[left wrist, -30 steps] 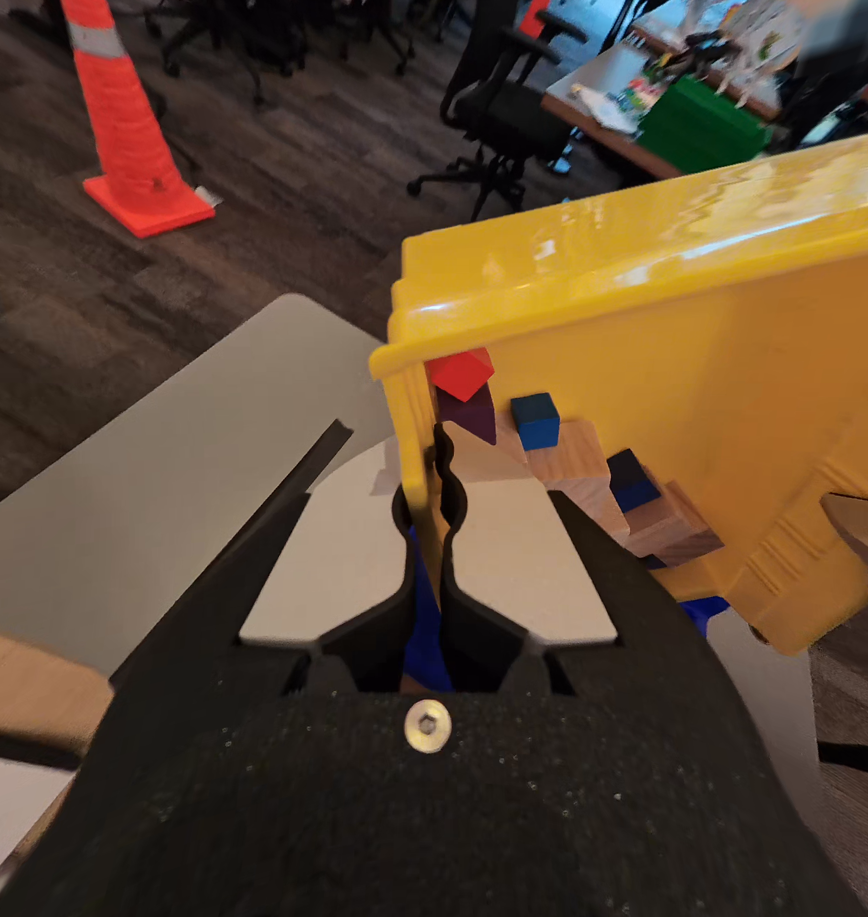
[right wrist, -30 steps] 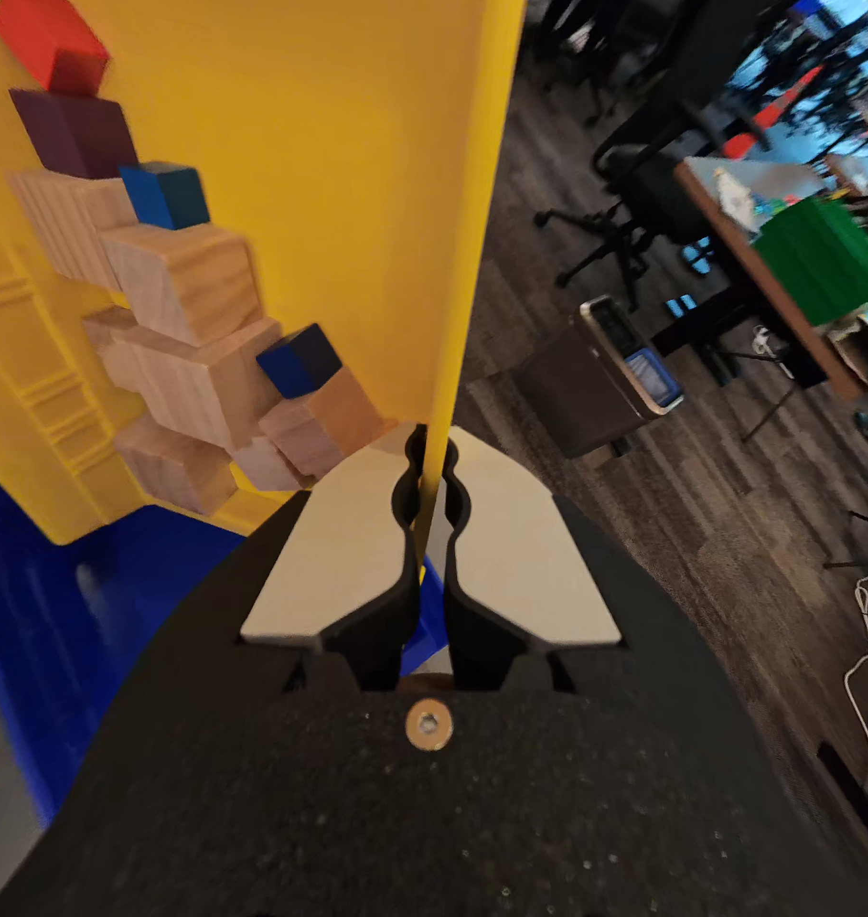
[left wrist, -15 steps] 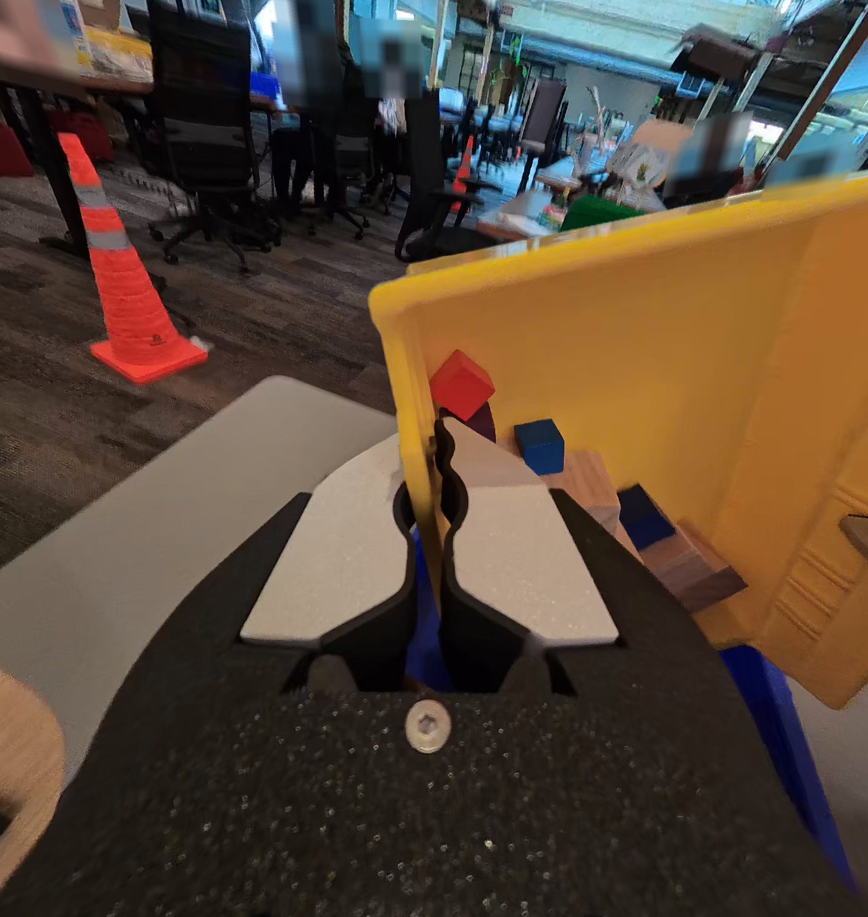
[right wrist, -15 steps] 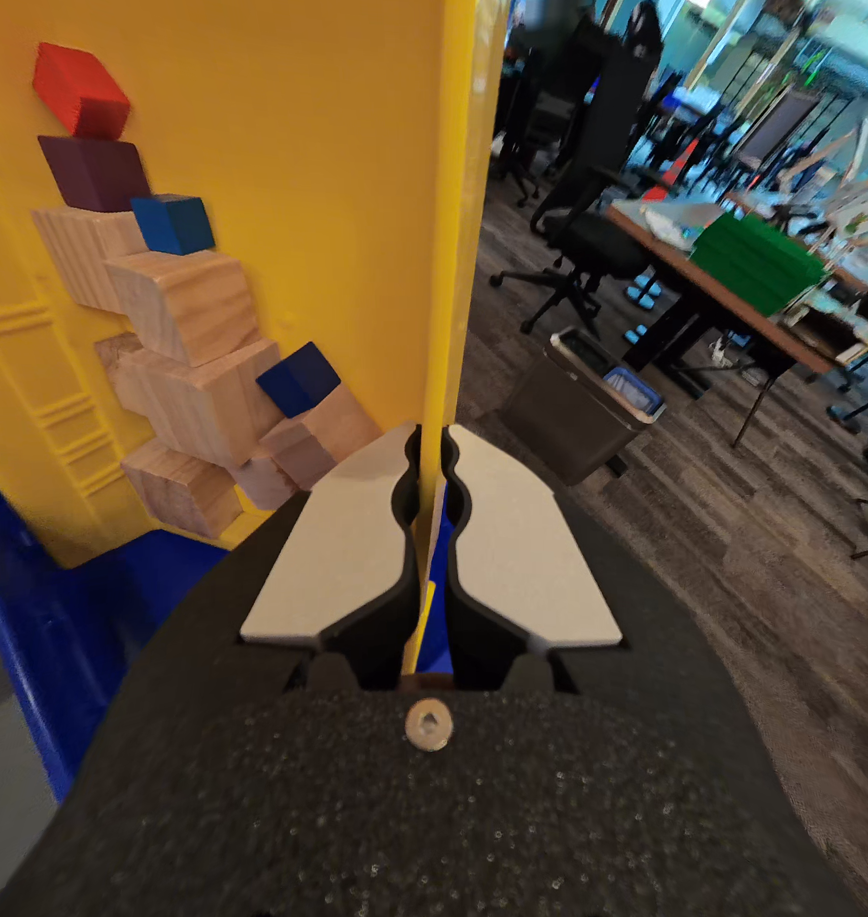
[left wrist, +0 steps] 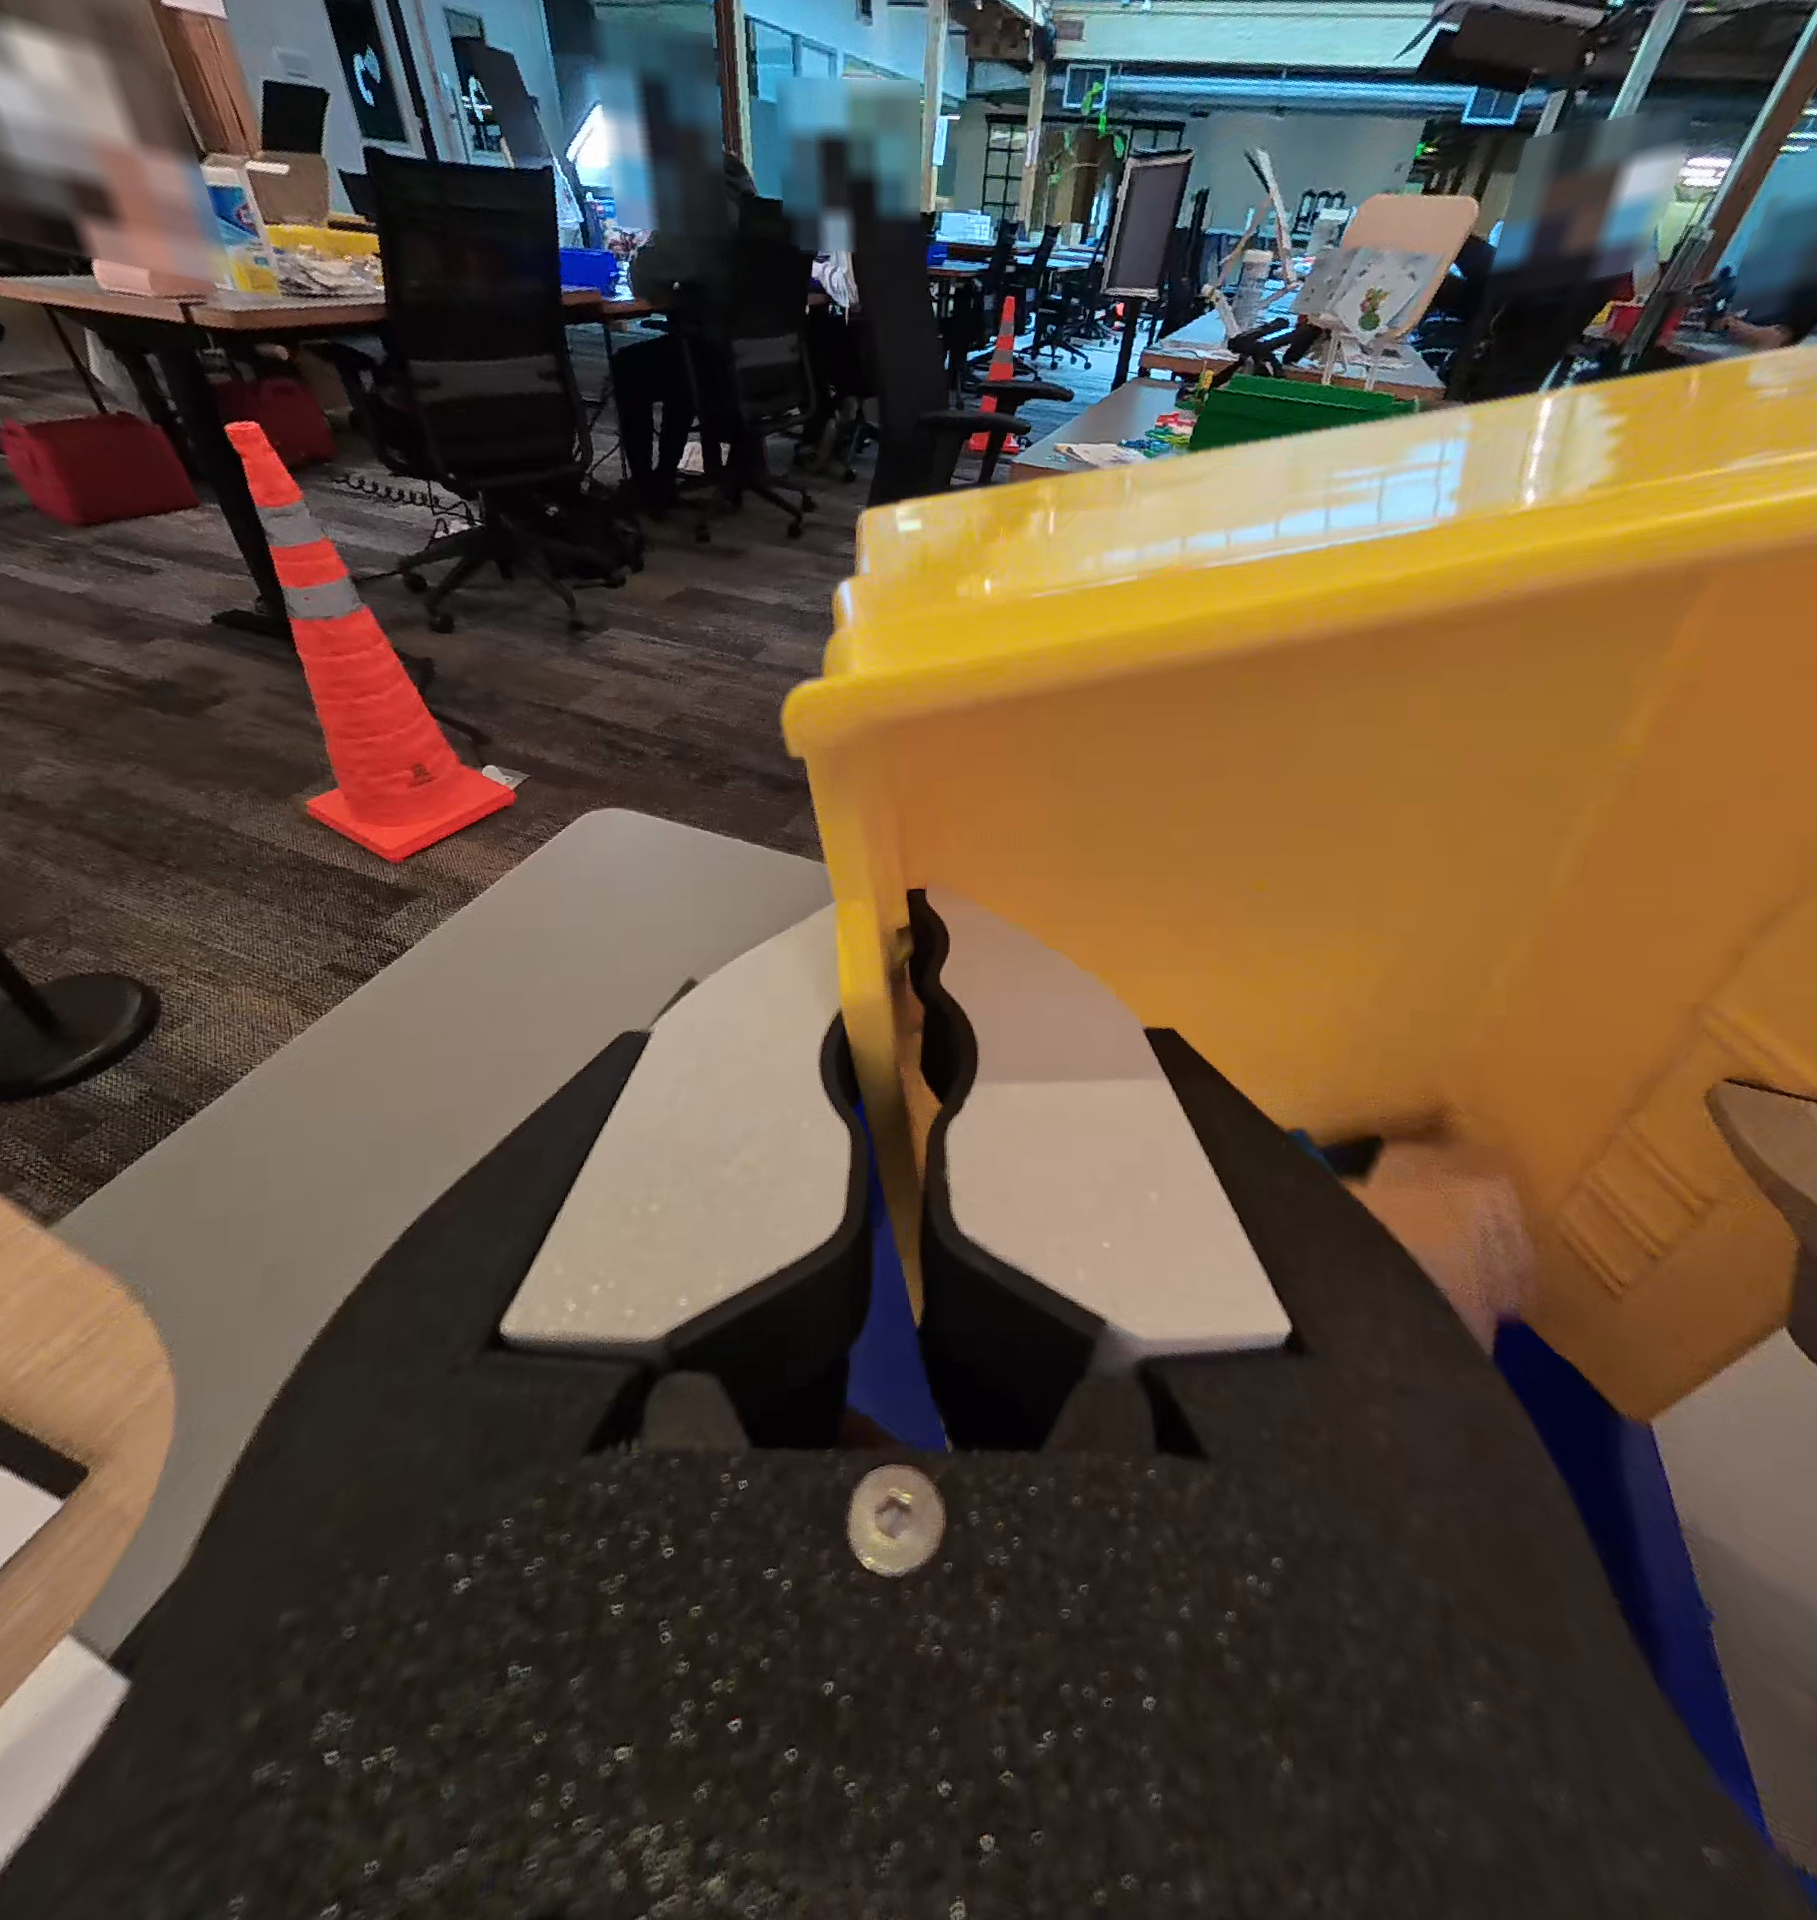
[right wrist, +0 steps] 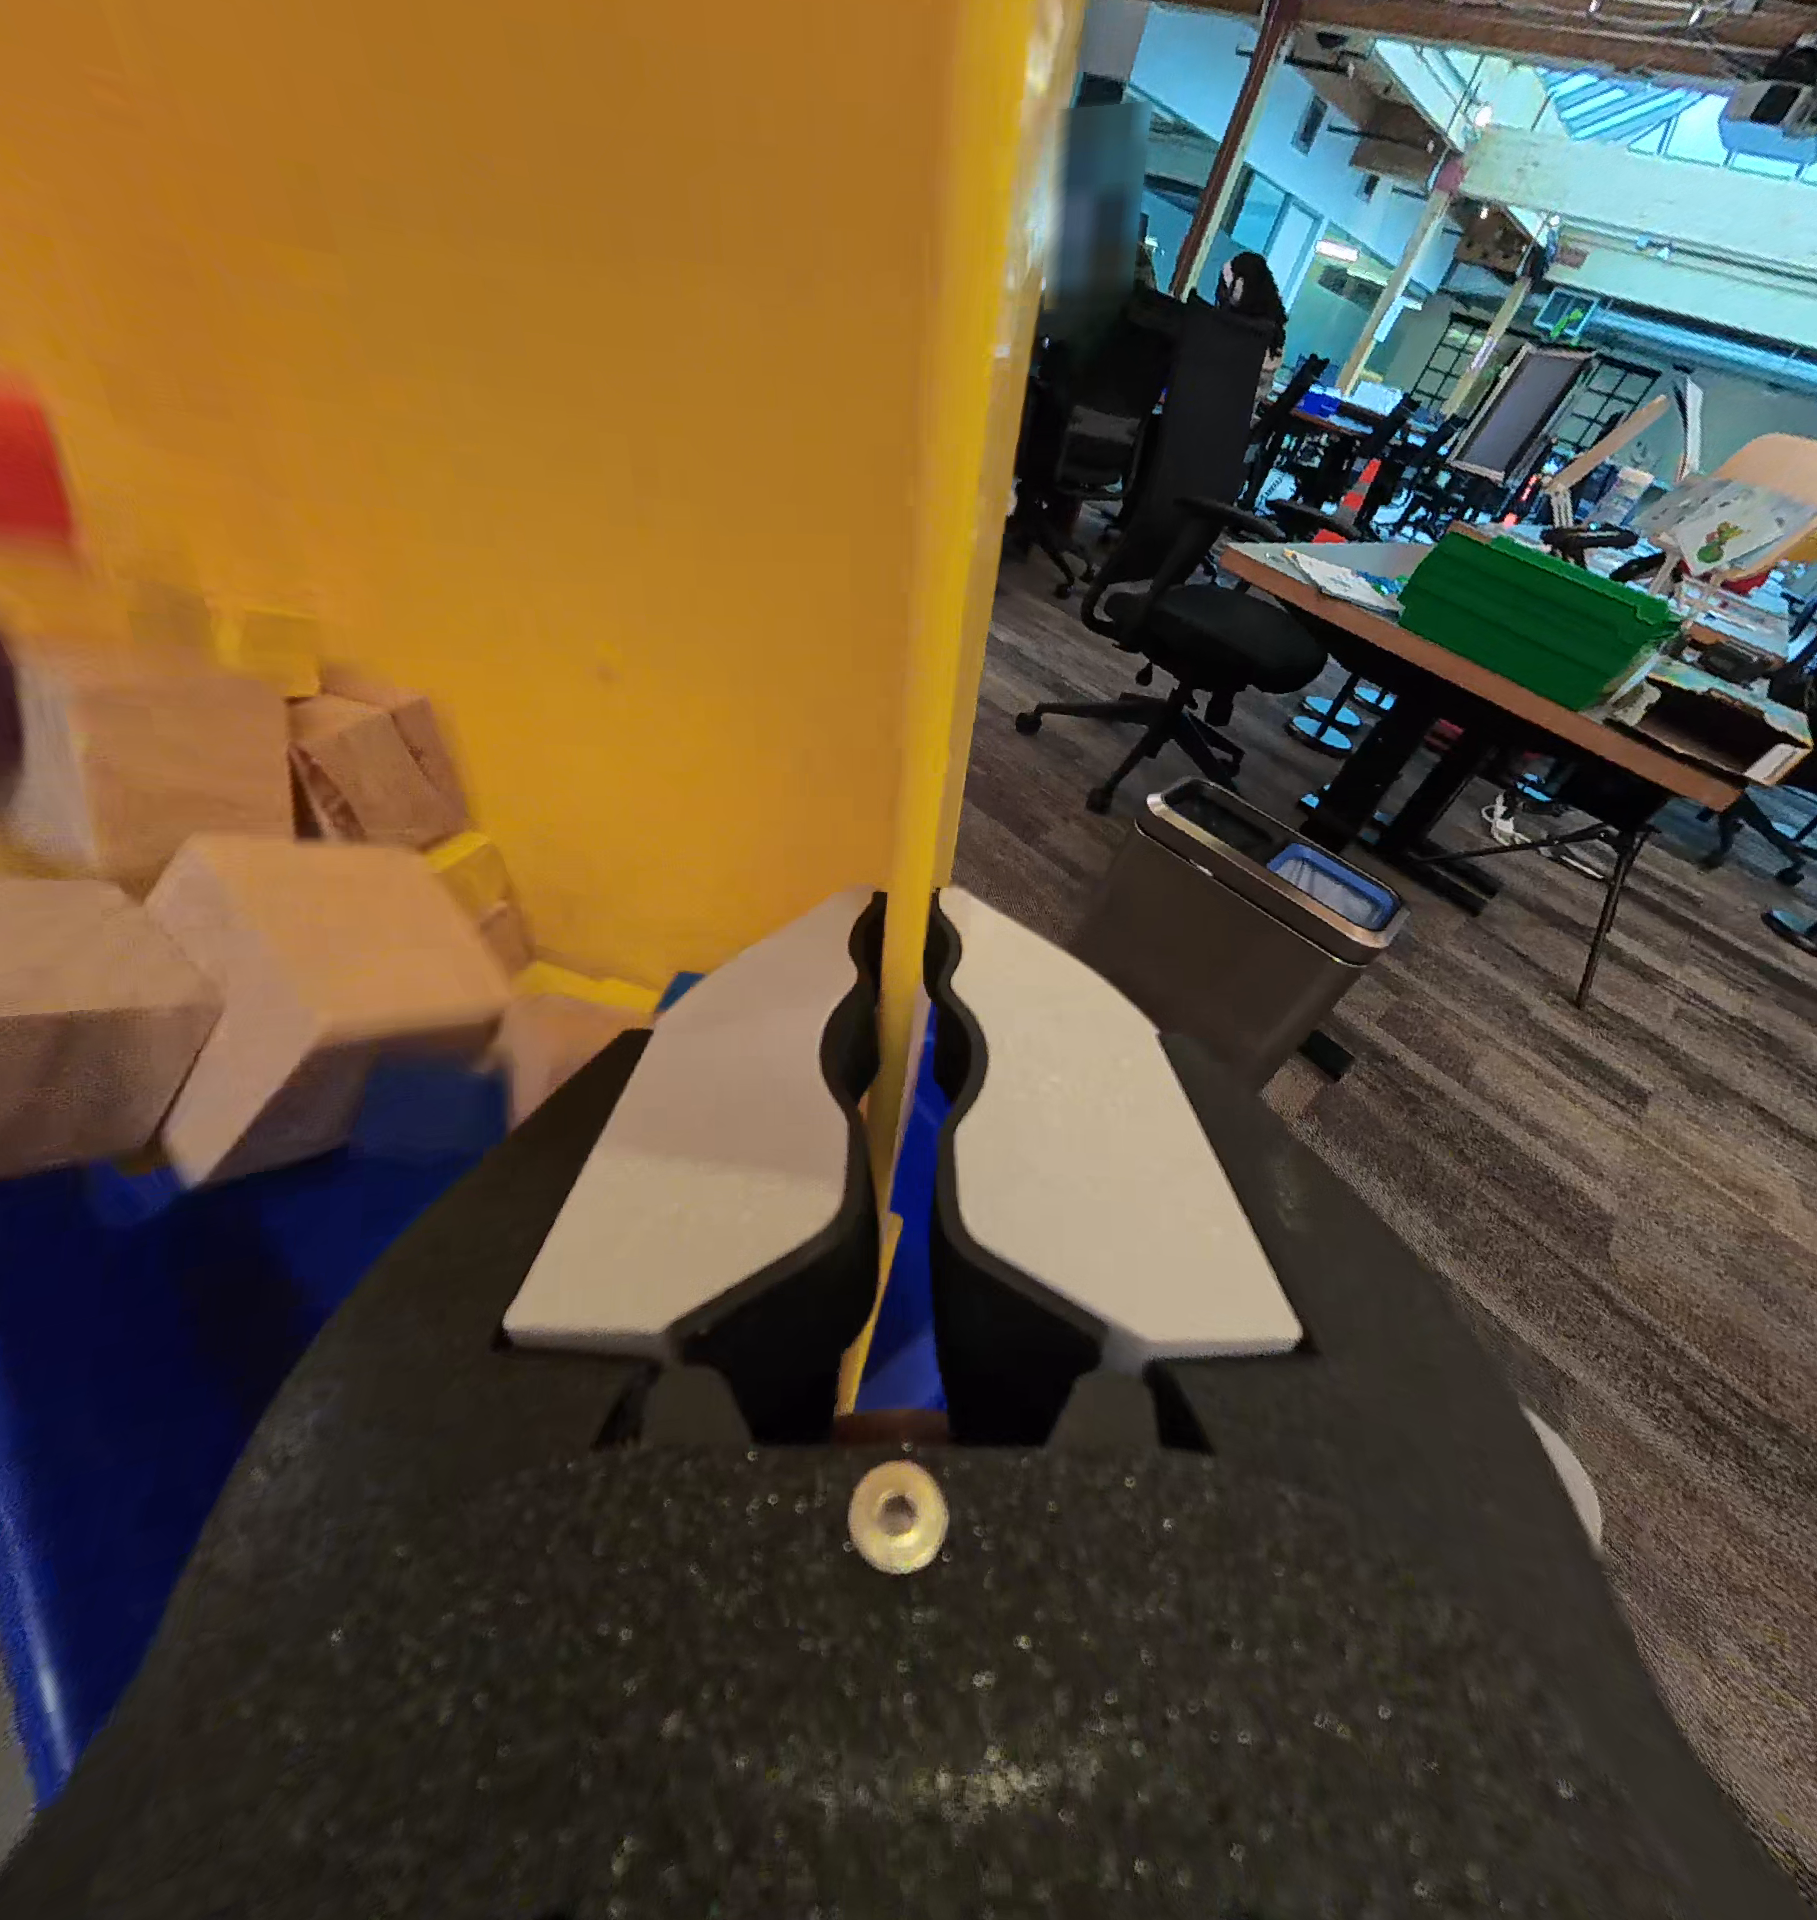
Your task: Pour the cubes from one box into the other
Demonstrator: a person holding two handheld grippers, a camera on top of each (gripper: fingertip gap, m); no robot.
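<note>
The yellow box [left wrist: 1351,831] is tipped steeply on edge over the blue box [left wrist: 1652,1558]. My left gripper [left wrist: 888,935] is shut on its left wall. My right gripper [right wrist: 904,914] is shut on its right wall [right wrist: 945,520]. In the right wrist view several wooden cubes [right wrist: 301,966] and a red cube [right wrist: 0,457] blur as they tumble out toward the blue box [right wrist: 156,1299] below. In the left wrist view only a blurred wooden cube [left wrist: 1444,1216] shows at the yellow box's lower edge.
The boxes are over a grey table [left wrist: 447,1039]. An orange cone [left wrist: 353,665] stands on the floor to the left. A bin [right wrist: 1268,904], office chairs [right wrist: 1195,634] and a desk with green trays [right wrist: 1527,613] stand to the right.
The yellow box has tipped further upright. The cubes that were stacked against its lower wall have slid loose and are falling out toward the blue box. Both grippers stay shut on its walls.
</note>
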